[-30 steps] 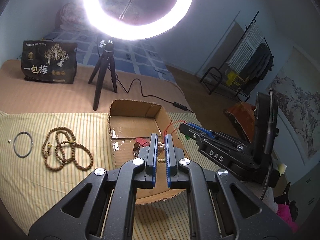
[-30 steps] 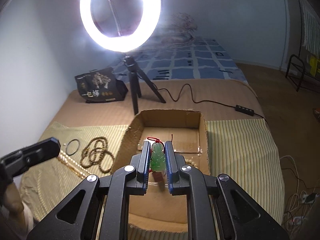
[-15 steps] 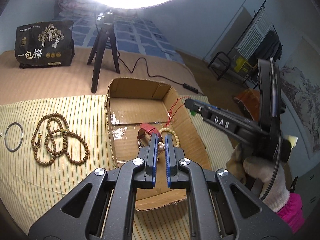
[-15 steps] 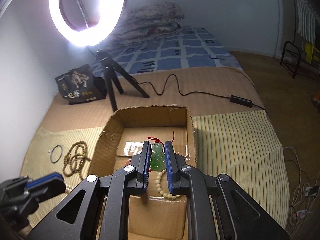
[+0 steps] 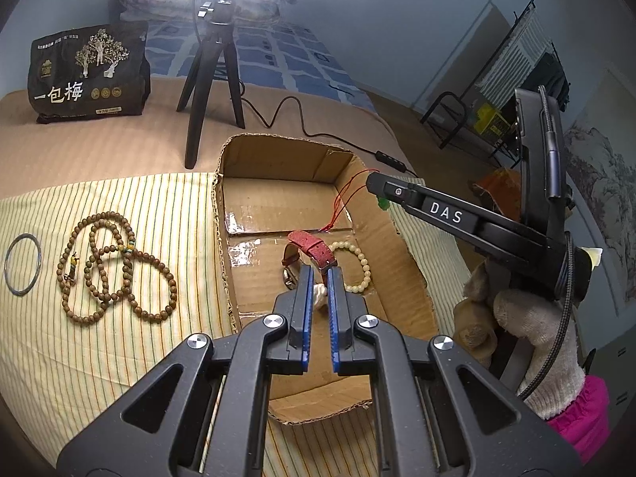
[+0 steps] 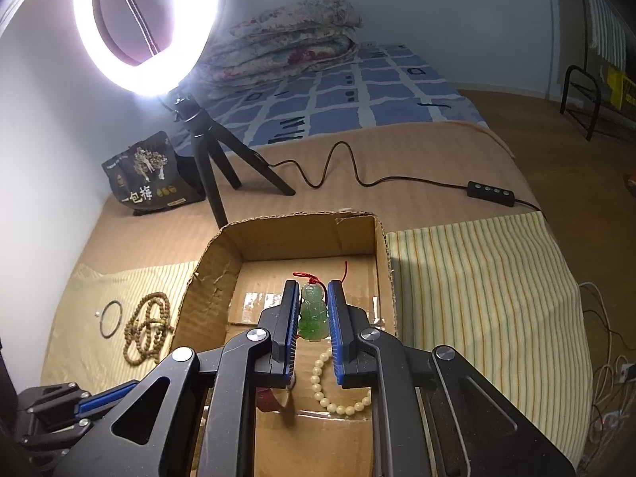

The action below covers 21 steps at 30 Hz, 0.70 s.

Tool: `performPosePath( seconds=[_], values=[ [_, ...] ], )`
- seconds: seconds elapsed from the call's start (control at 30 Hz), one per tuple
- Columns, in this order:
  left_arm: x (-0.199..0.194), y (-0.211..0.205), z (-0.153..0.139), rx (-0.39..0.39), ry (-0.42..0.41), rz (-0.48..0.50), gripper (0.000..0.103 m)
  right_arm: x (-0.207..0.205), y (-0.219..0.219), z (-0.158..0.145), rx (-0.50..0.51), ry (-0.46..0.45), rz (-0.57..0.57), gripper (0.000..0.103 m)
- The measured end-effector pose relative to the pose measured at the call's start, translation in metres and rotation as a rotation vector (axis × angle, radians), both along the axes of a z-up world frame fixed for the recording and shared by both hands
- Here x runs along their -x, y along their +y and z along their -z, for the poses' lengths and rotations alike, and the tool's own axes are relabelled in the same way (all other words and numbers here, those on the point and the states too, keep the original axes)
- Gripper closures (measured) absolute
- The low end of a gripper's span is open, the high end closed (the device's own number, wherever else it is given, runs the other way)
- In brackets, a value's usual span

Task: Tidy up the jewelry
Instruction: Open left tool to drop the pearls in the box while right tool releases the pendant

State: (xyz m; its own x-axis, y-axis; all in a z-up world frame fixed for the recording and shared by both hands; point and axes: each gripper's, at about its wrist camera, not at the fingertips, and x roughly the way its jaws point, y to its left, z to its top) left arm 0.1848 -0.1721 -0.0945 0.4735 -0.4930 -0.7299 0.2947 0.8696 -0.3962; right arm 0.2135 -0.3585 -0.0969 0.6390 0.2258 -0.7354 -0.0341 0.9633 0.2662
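Note:
My right gripper (image 6: 313,290) is shut on a green jade pendant (image 6: 313,312) with a red cord, held above the open cardboard box (image 6: 210,274). From the left wrist view the right gripper (image 5: 377,189) hangs over the box's right wall (image 5: 401,254), red cord trailing down. In the box lie a red-strap watch (image 5: 308,248), a cream bead bracelet (image 5: 359,266) and a pale lump. My left gripper (image 5: 320,274) hovers over the box's near part, jaws nearly closed with a narrow gap, empty. A brown bead necklace (image 5: 107,266) and a thin metal bangle (image 5: 22,263) lie on the striped cloth, left of the box.
A ring light on a black tripod (image 5: 210,79) stands behind the box, its cable (image 6: 357,175) running right to a switch (image 6: 491,189). A black snack bag (image 5: 89,67) stands at the back left. The bed edge drops off right of the striped cloth (image 6: 477,290).
Both grippers have moved forward and lower toward the box. The right gripper still holds the jade pendant. The left gripper's jaws keep the same narrow gap.

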Motion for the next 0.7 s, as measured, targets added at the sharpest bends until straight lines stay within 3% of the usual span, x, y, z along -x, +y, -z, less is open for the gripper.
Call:
performPosePath(
  seconds=[0.1,0.13,0.17,0.23,0.3,0.7],
  values=[
    [0.001,0.000,0.000,-0.015,-0.007,-0.006,0.098,0.000,0.002,0.001,0.012,0.002,0.006,0.090],
    [0.001,0.000,0.000,-0.024,-0.007,-0.009,0.092,-0.001,0.002,0.001,0.014,0.005,0.008,0.089],
    [0.001,0.001,0.000,-0.025,-0.007,-0.011,0.078,-0.001,0.001,0.001,0.015,0.010,0.012,0.086],
    [0.003,0.003,-0.001,-0.027,-0.011,-0.019,0.069,-0.001,0.000,0.000,0.024,0.010,0.027,0.056],
    [0.004,0.004,-0.001,-0.031,-0.013,-0.017,0.069,0.002,-0.001,-0.004,0.034,-0.011,0.042,0.045],
    [0.014,0.017,-0.008,-0.067,-0.030,-0.035,0.067,0.013,0.001,-0.019,0.044,-0.028,0.042,0.045]
  ],
)
